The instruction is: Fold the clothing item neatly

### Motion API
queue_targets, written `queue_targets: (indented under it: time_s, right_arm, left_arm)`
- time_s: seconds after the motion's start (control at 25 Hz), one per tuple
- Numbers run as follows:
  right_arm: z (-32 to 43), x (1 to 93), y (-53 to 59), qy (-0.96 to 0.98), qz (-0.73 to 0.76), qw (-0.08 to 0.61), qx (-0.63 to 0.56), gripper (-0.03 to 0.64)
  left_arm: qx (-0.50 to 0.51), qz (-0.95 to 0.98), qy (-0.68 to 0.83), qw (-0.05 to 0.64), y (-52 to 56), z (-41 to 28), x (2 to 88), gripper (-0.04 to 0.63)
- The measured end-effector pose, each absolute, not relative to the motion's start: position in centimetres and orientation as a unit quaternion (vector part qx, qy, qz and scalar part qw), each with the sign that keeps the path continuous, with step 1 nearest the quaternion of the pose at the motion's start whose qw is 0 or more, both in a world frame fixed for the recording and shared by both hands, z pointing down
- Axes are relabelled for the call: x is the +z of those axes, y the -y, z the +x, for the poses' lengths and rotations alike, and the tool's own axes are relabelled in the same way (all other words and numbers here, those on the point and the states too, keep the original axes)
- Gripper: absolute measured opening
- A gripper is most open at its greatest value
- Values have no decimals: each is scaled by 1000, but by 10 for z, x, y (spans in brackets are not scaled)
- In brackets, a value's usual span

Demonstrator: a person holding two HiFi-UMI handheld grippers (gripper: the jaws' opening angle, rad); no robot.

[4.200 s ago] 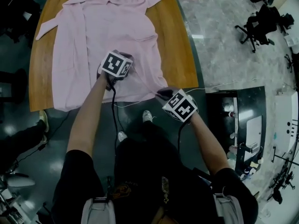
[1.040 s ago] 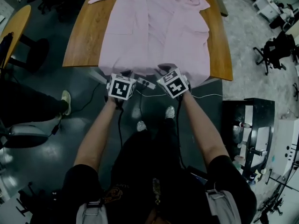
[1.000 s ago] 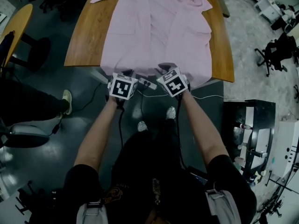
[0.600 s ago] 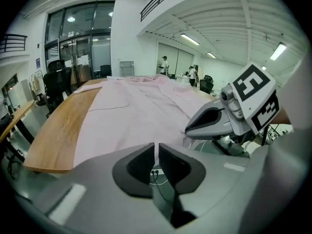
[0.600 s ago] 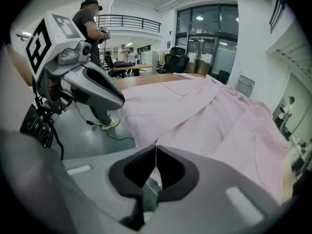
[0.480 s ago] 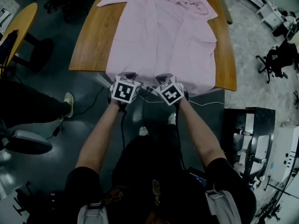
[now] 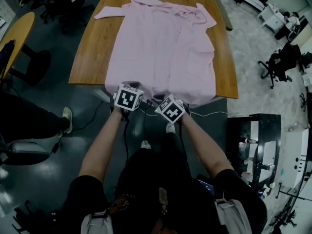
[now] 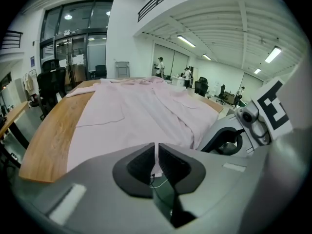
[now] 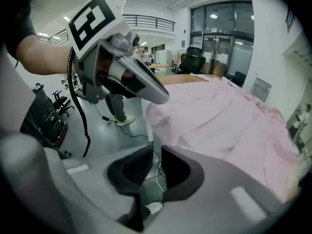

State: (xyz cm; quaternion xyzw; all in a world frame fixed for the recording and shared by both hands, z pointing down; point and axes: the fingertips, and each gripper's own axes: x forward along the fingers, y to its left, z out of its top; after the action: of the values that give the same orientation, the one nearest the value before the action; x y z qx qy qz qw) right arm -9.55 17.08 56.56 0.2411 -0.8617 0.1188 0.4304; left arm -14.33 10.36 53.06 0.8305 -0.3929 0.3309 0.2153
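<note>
At table (image 7: 90, 57) edge | left tongs (image 8: 157, 147) clamp robe (image 7: 161, 48) | right tongs (image 9: 157, 146) just opening, narrow; robe between unclear

Black short-sleeved top (image 7: 161, 184), grey straps (image 7: 99, 222) at both shoulders, pale shoes (image 7: 145, 144). The left gripper (image 8: 156, 156) and right gripper (image 9: 156, 164) are smooth grey shells with black pads (image 8: 141, 165), each carrying a white cube (image 7: 128, 97) of black square markers and a black cable (image 7: 125, 130)
</note>
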Motion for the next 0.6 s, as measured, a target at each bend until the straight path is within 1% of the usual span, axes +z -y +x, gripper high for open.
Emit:
queue_targets:
  time_s: [0.16,0.4,0.6]
  right_arm:
    - [-62,541,-139,863,277,406,116,41]
    - [4,498,-47,862,339,367,89,41]
    - [53,477,31,866,351,346,85,41]
  left_arm:
    - [322,839,393,196,-73,-126,515,31]
    - [312,845,404,159,1,-89,490,31]
    - [319,839,412,156,64,-49,479,32]
